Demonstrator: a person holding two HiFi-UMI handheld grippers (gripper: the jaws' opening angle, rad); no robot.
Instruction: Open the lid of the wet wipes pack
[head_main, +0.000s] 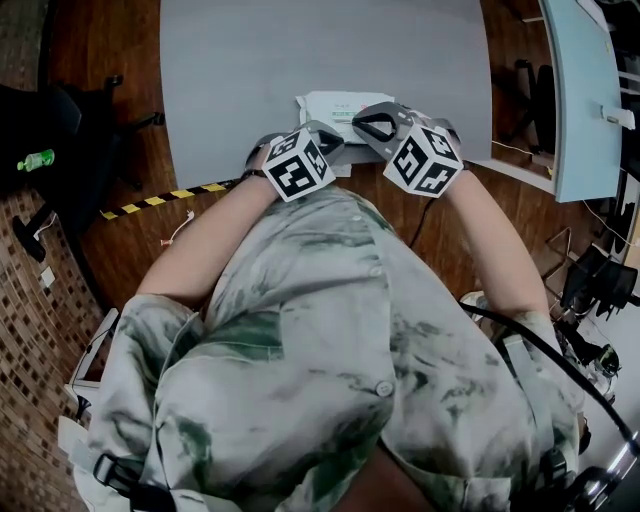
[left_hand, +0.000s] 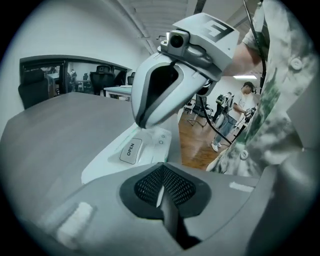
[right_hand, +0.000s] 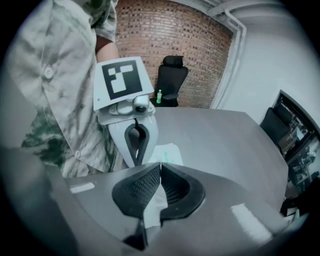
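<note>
While a person leaned over a grey table, the wet wipes pack lay flat at the table's near edge, close in front of their body. Two hand-held tools hung low over it, facing each other across the pack. The left gripper had its jaws closed tip to tip, with nothing clearly held; only a sliver of white showed through the slit behind the tips. The right gripper was likewise closed, its tips just above the pack. A grey tab marked OPEN sat on the pack's top, near the right gripper's tips, with no jaw on it; the lid looked still down. To do this step well, one tool would probably need to pin the pack's body while the other parted its jaws, nipped the tab's free edge and peeled upward slowly, so the light pack neither lifted nor slid off the edge.
</note>
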